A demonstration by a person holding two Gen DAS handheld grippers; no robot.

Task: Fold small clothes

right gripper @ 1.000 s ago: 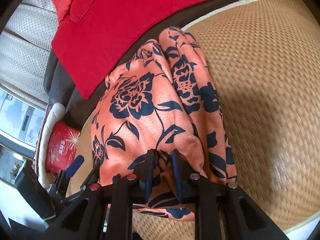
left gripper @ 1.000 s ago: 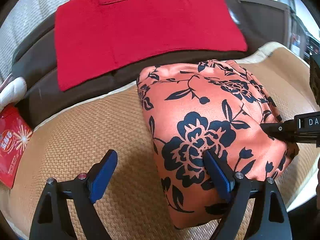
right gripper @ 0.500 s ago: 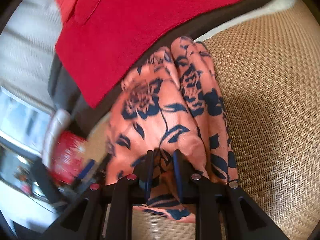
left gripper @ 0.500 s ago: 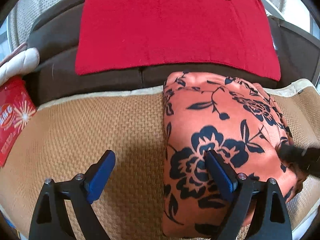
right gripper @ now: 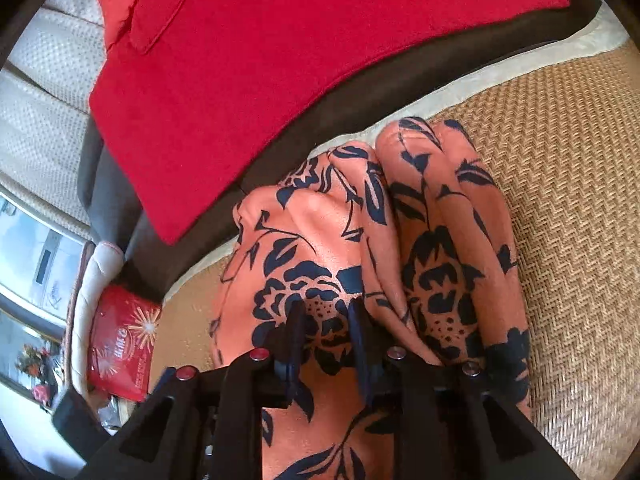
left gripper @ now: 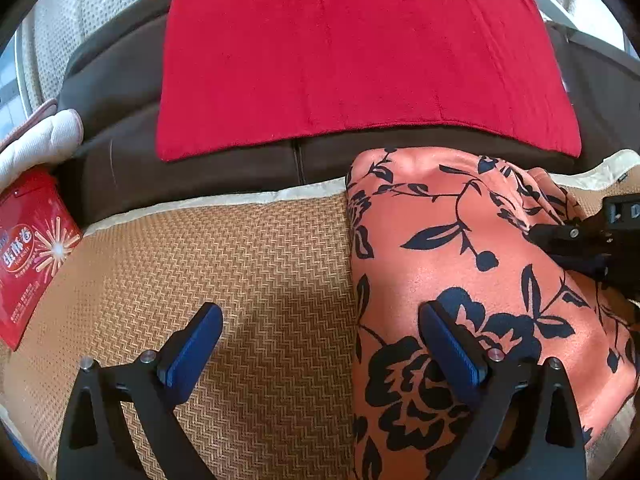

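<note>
Floral-print garment [left gripper: 472,264], orange with black flowers, lies folded into a thick bundle on the woven seat mat [left gripper: 256,280], filling the ground ahead of and to the right of the left gripper [left gripper: 320,344] and directly under the right gripper [right gripper: 326,336]. Over the past second the left gripper swings to face the red cloth [left gripper: 360,56] on the sofa back squarely, its fingers wide apart and holding nothing, the right-hand finger resting over the bundle's near edge. The right gripper remains clamped on a pinch of the garment's top layer, and the bundle's far end now bunches into two rounded ridges ahead of it. By the look of it, the fold is close to finished, with only tidying or release left. A red snack box [left gripper: 28,256] sits far to the left gripper's left.
</note>
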